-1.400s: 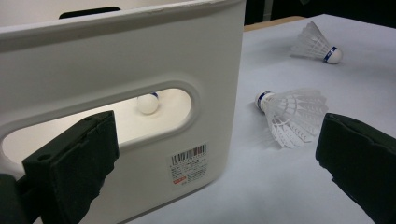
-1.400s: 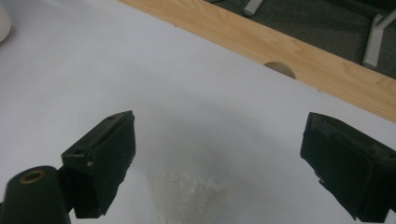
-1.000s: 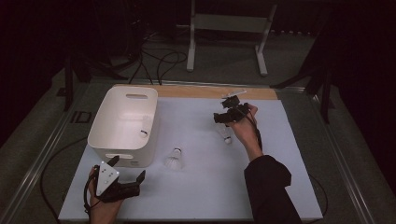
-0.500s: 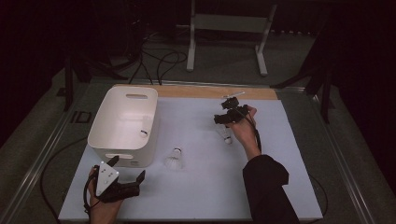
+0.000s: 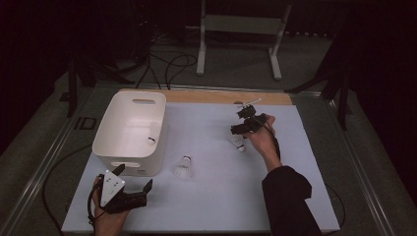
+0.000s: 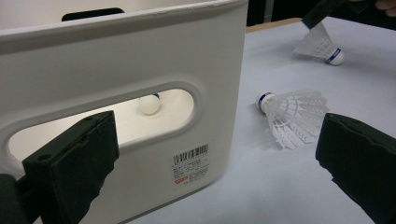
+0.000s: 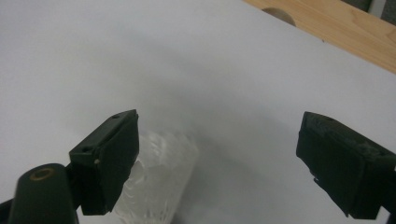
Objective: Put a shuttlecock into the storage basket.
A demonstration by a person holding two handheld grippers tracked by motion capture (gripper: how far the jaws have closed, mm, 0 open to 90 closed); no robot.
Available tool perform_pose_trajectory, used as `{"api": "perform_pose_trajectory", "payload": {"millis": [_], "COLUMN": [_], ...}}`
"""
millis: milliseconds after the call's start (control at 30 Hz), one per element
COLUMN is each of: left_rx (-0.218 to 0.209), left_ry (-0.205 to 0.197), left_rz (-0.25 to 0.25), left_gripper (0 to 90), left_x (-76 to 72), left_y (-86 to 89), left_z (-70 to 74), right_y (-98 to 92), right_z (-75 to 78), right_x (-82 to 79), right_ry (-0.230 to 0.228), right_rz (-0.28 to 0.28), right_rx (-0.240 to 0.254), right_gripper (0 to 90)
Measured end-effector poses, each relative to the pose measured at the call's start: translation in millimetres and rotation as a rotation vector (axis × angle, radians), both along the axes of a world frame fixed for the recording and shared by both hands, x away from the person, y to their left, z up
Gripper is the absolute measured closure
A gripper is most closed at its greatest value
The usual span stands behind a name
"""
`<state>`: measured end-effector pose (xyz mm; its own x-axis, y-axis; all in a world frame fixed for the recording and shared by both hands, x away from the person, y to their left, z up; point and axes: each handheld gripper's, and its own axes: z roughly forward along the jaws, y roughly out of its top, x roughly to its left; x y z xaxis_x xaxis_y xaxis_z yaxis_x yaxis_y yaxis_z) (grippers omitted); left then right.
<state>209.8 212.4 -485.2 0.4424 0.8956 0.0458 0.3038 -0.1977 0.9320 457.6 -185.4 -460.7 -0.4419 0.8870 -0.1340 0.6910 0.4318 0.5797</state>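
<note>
Overhead, the right gripper (image 5: pixel 240 132) hangs with jaws spread wide, one jaw just beside a white feathered shuttlecock (image 5: pixel 239 142) lying on the pale table (image 5: pixel 295 196). Nearer the person, the left gripper (image 5: pixel 147 187) gapes unclenched beside the white plastic bin (image 5: pixel 113 128).

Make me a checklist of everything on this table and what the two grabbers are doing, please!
Surface: white table top, wooden strip along the far edge.
Job's things: white bin with one shuttlecock inside; middle shuttlecock lying beside the bin; far shuttlecock under the right gripper.
Clutter: nothing seen.
Grippers: left gripper open, near the bin; right gripper open over the far shuttlecock.
Cables: black loops on the floor.
Surroundings: white stand, dark room.
</note>
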Motion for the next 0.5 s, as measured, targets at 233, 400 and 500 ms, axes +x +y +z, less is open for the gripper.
{"api": "perform_pose_trajectory", "payload": {"millis": [233, 400, 500], "left_rx": [0.003, 0.004, 0.005], "left_ry": [0.001, 0.001, 0.001], "left_rz": [-0.001, -0.001, -0.001], "left_gripper": [0.0, 0.0, 0.0], "left_x": [0.1, 0.2, 0.3], "left_y": [-0.6, -0.8, -0.9], "left_z": [-0.2, -0.2, -0.3], "right_y": [-14.6, -23.9, -26.8], "right_z": [4.9, -0.7, -4.0], "right_x": [-16.7, -26.7, -33.1], "right_ry": [0.048, 0.091, 0.107], "right_rz": [0.008, 0.019, 0.036], "right_rx": [0.020, 0.084, 0.112], "right_gripper": [16.4, 28.0, 45.7]}}
